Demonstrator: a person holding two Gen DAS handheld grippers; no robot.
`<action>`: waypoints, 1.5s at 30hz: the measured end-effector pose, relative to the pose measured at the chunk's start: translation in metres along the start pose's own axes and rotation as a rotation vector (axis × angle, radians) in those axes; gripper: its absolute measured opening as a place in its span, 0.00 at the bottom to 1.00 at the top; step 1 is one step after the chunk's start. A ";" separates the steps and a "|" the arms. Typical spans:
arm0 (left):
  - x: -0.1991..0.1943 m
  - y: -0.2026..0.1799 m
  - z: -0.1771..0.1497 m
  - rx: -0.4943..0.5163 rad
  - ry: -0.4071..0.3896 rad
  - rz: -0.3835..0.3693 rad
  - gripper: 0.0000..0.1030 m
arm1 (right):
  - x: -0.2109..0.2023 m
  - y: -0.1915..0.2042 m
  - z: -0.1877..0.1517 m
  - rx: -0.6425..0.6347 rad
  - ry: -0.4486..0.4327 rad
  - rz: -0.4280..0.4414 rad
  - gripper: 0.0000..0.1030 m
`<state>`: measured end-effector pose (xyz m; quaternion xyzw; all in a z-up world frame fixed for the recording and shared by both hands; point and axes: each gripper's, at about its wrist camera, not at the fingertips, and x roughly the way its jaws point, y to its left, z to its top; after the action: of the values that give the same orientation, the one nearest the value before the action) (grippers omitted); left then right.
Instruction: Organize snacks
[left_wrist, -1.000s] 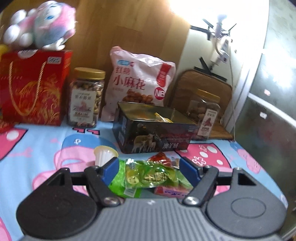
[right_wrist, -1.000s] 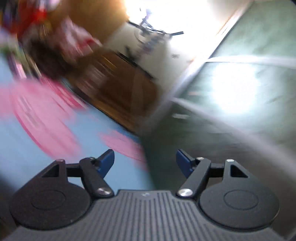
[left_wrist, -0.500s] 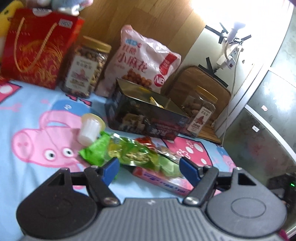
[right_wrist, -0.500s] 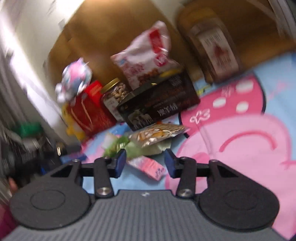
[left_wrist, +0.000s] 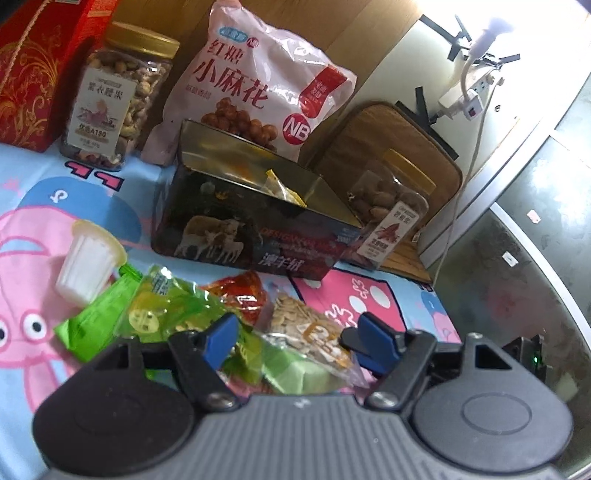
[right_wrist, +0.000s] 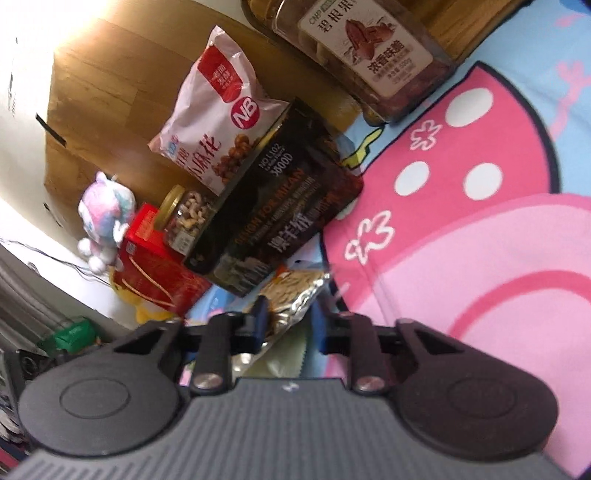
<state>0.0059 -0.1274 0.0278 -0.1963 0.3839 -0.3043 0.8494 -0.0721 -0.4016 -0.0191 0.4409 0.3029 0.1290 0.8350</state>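
A pile of small snack packets lies on the cartoon sheet in front of an open black tin (left_wrist: 251, 236): green packets (left_wrist: 162, 314), a red one (left_wrist: 240, 295), a seed packet (left_wrist: 306, 328) and a white jelly cup (left_wrist: 88, 262). My left gripper (left_wrist: 295, 338) is open over the pile, its blue fingertips either side of the seed packet. In the right wrist view my right gripper (right_wrist: 290, 325) has narrowed around the seed packet's (right_wrist: 295, 291) foil end, beside the tin (right_wrist: 277, 218); I cannot tell whether the pads touch it.
Behind the tin stand a pink snack bag (left_wrist: 255, 85), a nut jar (left_wrist: 118, 96), a red gift bag (left_wrist: 33, 74) and a second jar (left_wrist: 391, 218). The bed edge and floor (left_wrist: 517, 277) are to the right.
My left gripper moved forward and right over the pile. My right gripper swung in from the floor side, came up to the seed packet and narrowed around it.
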 end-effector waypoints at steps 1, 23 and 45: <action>0.001 0.001 0.001 -0.008 0.004 -0.004 0.71 | -0.002 -0.001 -0.001 0.002 -0.005 0.016 0.20; -0.037 0.049 -0.054 -0.103 0.089 -0.133 0.78 | -0.023 0.020 -0.054 -0.156 0.117 0.126 0.13; -0.042 0.026 -0.005 0.006 0.018 -0.215 0.43 | -0.023 0.072 -0.030 -0.434 0.048 0.201 0.12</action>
<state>-0.0105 -0.0810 0.0323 -0.2310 0.3671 -0.3967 0.8090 -0.1054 -0.3512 0.0361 0.2756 0.2423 0.2840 0.8858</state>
